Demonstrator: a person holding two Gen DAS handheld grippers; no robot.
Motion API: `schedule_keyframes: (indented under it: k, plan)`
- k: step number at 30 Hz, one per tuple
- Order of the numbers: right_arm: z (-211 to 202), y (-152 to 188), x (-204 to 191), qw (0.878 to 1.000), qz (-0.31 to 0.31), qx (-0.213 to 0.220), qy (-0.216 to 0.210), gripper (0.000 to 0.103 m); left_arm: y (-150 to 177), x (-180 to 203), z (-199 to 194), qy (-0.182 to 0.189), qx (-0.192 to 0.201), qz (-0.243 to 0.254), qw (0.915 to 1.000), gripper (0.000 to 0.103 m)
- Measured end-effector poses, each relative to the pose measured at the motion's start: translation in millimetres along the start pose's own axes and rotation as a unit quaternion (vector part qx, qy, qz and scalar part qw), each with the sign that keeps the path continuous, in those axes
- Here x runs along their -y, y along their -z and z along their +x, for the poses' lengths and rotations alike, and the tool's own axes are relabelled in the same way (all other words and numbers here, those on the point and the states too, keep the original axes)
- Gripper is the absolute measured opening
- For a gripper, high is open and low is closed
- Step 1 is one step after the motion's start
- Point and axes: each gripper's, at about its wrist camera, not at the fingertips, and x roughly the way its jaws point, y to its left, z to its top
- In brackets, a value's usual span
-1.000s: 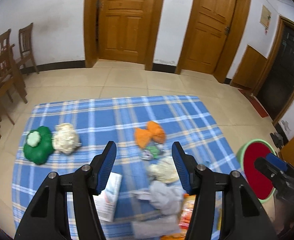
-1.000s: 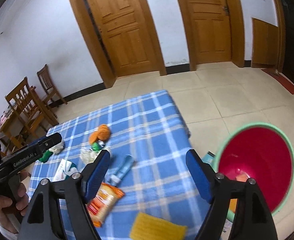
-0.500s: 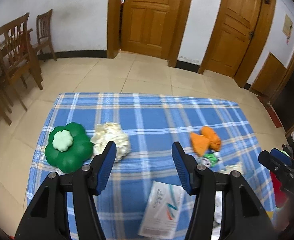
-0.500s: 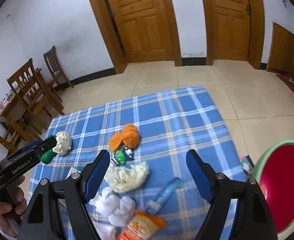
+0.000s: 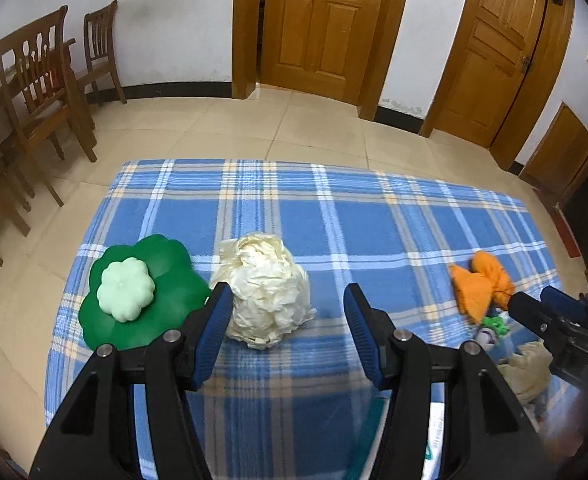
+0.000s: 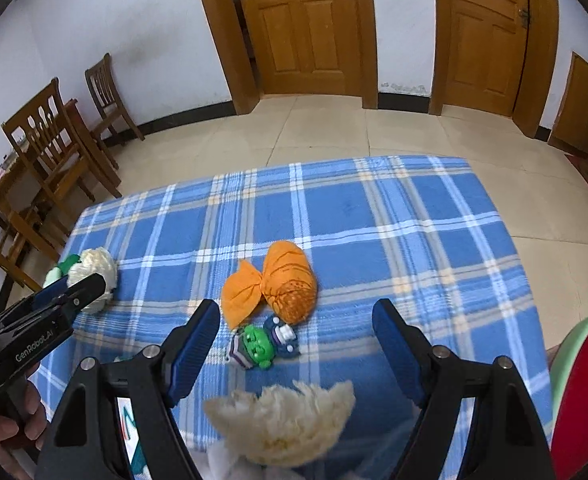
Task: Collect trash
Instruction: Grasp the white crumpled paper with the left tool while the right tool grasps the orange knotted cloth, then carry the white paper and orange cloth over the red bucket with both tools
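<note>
A crumpled cream paper ball [image 5: 266, 288] lies on the blue plaid blanket [image 5: 374, 224], with a green flower-shaped object [image 5: 134, 292] just left of it. My left gripper [image 5: 288, 304] hovers open above the ball's near side, nothing between its pads. In the right wrist view, my right gripper [image 6: 296, 320] is open over an orange tied bundle [image 6: 282, 284] and a small green and purple wrapper [image 6: 262, 344]. A cream crumpled wad [image 6: 282, 420] lies nearer, under the gripper. The left gripper [image 6: 90, 286] shows at the left, beside the paper ball [image 6: 94, 268].
A red basin with a green rim [image 6: 582, 392] sits off the blanket's right edge. A printed leaflet [image 6: 130, 432] lies near the front. Wooden chairs [image 5: 42, 92] and a table stand at the left wall. Tiled floor and two wooden doors [image 5: 318, 28] lie beyond.
Both grippers have swung left across the blanket and lower. The left one has gone from the central pile to the paper ball, the right one from the basin to the orange bundle. Jaws unchanged.
</note>
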Motion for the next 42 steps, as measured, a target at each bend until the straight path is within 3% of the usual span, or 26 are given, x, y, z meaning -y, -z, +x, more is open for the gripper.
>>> schedule_keyframes:
  k: [4, 11, 12, 13, 15, 17, 31, 42]
  plan:
    - [13, -2, -2, 1.0, -0.009, -0.009, 0.007, 0.08, 0, -3, 7, 0.002, -0.002, -0.004, 1.0, 0.058]
    - [30, 2, -3, 0.999, -0.019, -0.029, 0.003, 0.051, 2, -1, 15, -0.007, 0.001, 0.004, 1.0, 0.057]
    - [31, 2, -5, 0.999, -0.02, -0.027, 0.0, 0.048, 2, -1, 15, -0.007, 0.002, 0.006, 1.0, 0.055]
    - [31, 2, -6, 0.999, -0.022, -0.027, -0.004, 0.045, 2, -1, 15, -0.009, 0.003, 0.008, 0.9999, 0.046]
    - [31, 1, -8, 0.999, -0.025, -0.028, -0.01, 0.029, 3, 0, 17, -0.008, 0.002, 0.01, 0.9999, 0.039]
    - [30, 1, -11, 0.999, -0.031, -0.025, -0.009, 0.026, 4, -2, 15, -0.002, 0.007, 0.006, 1.0, 0.03]
    - [-34, 4, 5, 0.999, -0.012, 0.037, -0.035, 0.023, -1, 18, -51, 0.051, 0.063, 0.016, 0.9966, 0.03]
    - [-102, 22, 44, 0.996, 0.02, 0.081, -0.021, 0.023, 10, 73, -100, 0.099, 0.074, 0.051, 0.991, 0.03]
